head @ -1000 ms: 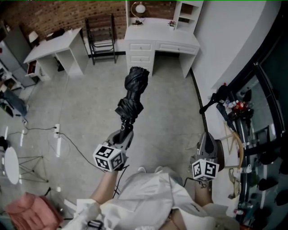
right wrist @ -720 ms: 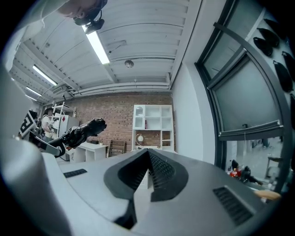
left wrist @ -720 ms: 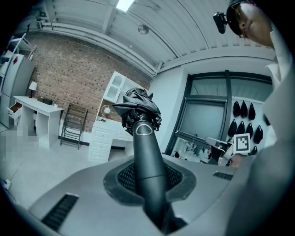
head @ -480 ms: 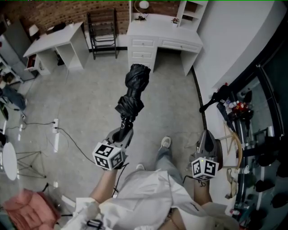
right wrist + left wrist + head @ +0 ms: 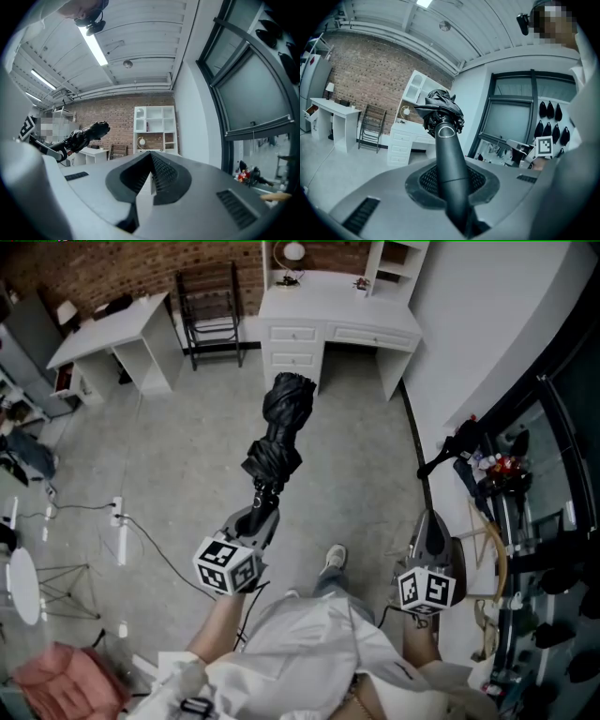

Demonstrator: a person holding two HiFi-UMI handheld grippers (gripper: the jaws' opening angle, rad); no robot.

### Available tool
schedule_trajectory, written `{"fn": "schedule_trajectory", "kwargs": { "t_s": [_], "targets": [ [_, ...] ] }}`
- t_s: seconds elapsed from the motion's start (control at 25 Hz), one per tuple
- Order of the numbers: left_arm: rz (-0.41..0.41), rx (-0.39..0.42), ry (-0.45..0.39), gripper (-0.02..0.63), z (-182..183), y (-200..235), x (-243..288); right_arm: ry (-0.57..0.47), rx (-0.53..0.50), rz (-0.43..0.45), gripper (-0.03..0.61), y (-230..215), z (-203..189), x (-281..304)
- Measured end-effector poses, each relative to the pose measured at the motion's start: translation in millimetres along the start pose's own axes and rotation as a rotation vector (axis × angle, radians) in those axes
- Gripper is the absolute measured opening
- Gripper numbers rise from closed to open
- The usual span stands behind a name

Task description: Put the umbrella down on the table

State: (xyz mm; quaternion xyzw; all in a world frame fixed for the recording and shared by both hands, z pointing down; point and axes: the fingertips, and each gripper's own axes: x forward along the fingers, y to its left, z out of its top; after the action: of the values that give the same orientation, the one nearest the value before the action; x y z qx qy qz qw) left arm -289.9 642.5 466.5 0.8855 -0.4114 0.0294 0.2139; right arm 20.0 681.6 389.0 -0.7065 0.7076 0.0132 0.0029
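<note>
The person wears a loose white top (image 5: 314, 652), grey trousers (image 5: 328, 583) and a pale shoe (image 5: 335, 557). The left tool (image 5: 260, 517) and the right tool (image 5: 430, 526) each have a smooth grey shell, dark ribbed pads (image 5: 161, 176) (slotted vents (image 5: 234, 208) flank them) and a white cube (image 5: 228, 566) printed with black square markers.

Grey concrete floor (image 5: 187, 446), white power strip (image 5: 118, 512) and black cable (image 5: 159, 549) lying on it, black metal rack (image 5: 211, 310) standing between white desk (image 5: 103, 329) and white drawer desk (image 5: 337, 320), round lamp (image 5: 293, 253) on the latter's top
</note>
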Motion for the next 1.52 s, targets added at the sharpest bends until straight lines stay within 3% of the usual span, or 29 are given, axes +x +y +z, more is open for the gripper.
{"fn": "schedule_trajectory", "kwargs": {
  "t_s": [0.4,1.16,1.52],
  "targets": [
    [-0.003,0.003,0.027,0.077,54,7,116,0.0,0.042,-0.006,0.018,-62,5,102],
    [0.033,-0.001,0.032,0.077,105,-12,292,0.019,0.064,0.044,0.018,-184,-3,249],
    [0.033,-0.003,0.025,0.077,106,-13,313,0.01,0.075,0.052,0.018,-196,-10,268]
  ]
}}
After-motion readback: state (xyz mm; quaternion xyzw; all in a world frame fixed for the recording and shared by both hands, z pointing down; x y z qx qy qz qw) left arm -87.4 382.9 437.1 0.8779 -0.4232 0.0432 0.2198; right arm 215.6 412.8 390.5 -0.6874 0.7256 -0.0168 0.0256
